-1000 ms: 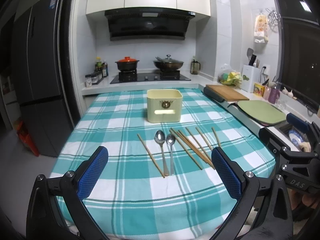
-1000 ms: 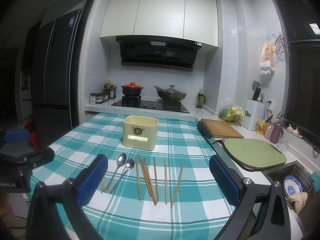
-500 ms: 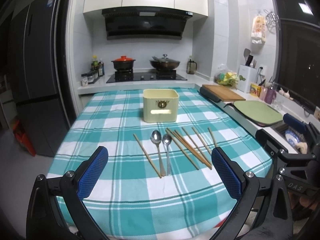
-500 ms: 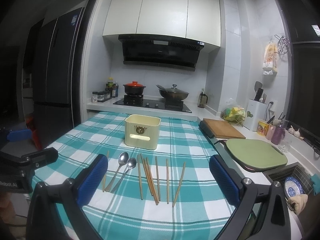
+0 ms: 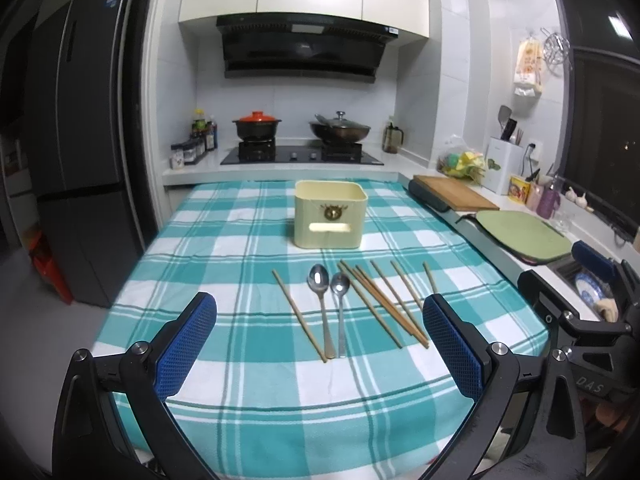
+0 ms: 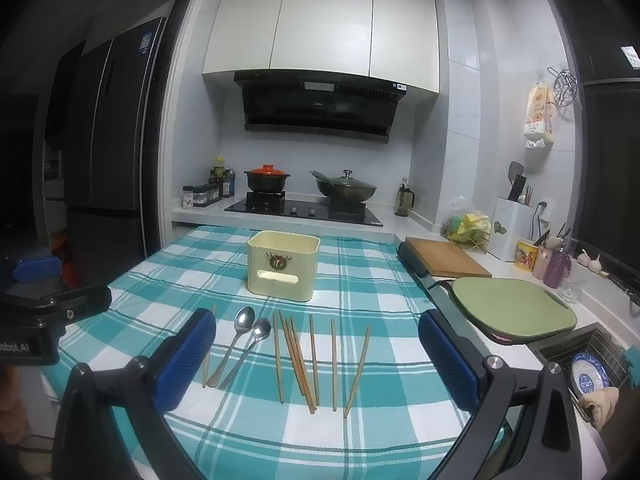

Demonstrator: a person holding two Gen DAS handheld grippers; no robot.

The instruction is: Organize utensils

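A cream utensil box (image 5: pixel 330 213) stands on the teal checked tablecloth (image 5: pixel 224 248); it also shows in the right wrist view (image 6: pixel 283 266). In front of it lie two metal spoons (image 5: pixel 328 308) side by side, several wooden chopsticks (image 5: pixel 382 306) to their right and one chopstick (image 5: pixel 298 314) to their left. The spoons (image 6: pixel 240 344) and chopsticks (image 6: pixel 312 356) also show in the right wrist view. My left gripper (image 5: pixel 320 348) is open and empty, held back above the table's near edge. My right gripper (image 6: pixel 316 360) is open and empty, beside it on the right.
A stove with a red-lidded pot (image 5: pixel 257 124) and a wok (image 5: pixel 339 130) stands behind the table. A wooden board (image 5: pixel 454 192) and a green board (image 5: pixel 524 234) lie on the counter at right. A sink with a blue plate (image 6: pixel 590 374) is at far right. A fridge (image 5: pixel 76 140) stands left.
Both grippers have drawn back and risen a little, so the table and utensils look slightly farther away. Nothing on the table has moved. Both grippers stay open.
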